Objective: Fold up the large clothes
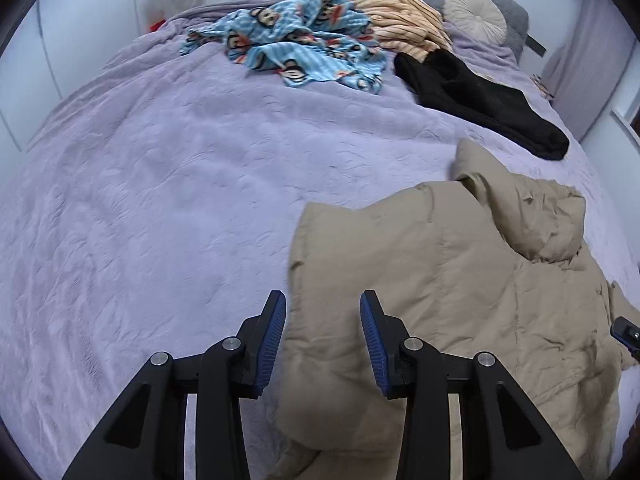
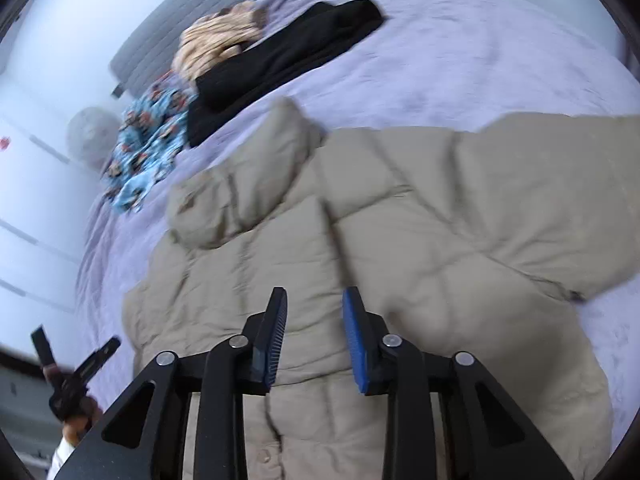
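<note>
1. The tan puffy coat (image 1: 440,280) is the thing to fold. It lies spread out on the near right part of the purple bed cover (image 1: 160,200), so there is room to fold it flat.
2. Its hood (image 1: 532,216) points to the far end of the bed. One puffy sleeve sticks out to the right in the right wrist view.
3. The left gripper (image 1: 322,300) is at the near left edge of the coat. Its gap is narrow and coat cloth fills it, so it seems to squeeze that edge, I think to lift it over.
4. The right gripper (image 2: 314,294) is over the middle of the coat, near the bottom. Its gap is narrow too. That picture is blurry, so I cannot tell if it pinches the cloth or only hangs above it.
5. The other clothes are pushed to the far end, out of the way.
6. Count: one tan coat, one black garment (image 1: 480,100), one blue monkey-print cloth (image 1: 304,40), one peach striped cloth (image 1: 400,16), one round cushion (image 1: 476,16).
7. Count: two grippers, and each has two blue pads (image 1: 272,344), so four pads.
</note>
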### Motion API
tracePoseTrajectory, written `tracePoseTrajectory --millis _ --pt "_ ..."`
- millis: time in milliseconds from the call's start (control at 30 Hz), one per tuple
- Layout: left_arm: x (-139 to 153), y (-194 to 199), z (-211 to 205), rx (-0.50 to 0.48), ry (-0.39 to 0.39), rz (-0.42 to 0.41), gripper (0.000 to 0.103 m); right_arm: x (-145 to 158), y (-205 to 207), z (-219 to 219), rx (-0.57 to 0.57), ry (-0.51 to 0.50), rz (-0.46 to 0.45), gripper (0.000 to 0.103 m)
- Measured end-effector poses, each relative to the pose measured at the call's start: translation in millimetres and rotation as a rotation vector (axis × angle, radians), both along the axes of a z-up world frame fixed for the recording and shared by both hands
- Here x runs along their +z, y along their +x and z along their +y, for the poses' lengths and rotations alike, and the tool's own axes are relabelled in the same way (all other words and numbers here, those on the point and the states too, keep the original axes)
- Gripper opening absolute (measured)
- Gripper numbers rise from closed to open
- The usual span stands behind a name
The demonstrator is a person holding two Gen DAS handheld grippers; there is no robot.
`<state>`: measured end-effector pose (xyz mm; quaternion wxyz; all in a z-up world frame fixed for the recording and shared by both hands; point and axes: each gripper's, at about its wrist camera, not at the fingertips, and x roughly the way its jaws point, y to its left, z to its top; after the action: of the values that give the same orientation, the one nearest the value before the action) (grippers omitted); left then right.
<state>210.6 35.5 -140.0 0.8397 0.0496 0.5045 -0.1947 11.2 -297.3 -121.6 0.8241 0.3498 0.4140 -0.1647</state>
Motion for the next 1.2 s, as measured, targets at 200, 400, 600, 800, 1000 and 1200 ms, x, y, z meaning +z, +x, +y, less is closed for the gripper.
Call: tracePoseTrajectory --millis 200,400,600,800,1000,1200 --pt "-54 7 -23 0.029 0.089 0.022 0.042 -36 87 63 0.323 -0.167 0.094 0.022" --pt "-58 7 -26 0.013 0.109 0.0 0.042 -73 78 10 0.222 -0.105 0.093 0.0" --pt "-38 0 -26 0.051 0.148 0.002 0.045 -59 31 -39 0.031 -0.052 0.097 0.0" --pt "3 -38 -43 -0.011 0.18 -0.024 0.045 -42 -22 -47 -0.019 0.054 0.05 0.005" --pt "12 -100 -87 -0.12 0.156 0.081 0.045 -44 -89 -47 -0.064 0.161 0.047 0.006" --pt "13 -157 -147 -0.214 0.146 0.112 0.045 -46 -145 -61 -0.135 0.214 0.05 0.006"
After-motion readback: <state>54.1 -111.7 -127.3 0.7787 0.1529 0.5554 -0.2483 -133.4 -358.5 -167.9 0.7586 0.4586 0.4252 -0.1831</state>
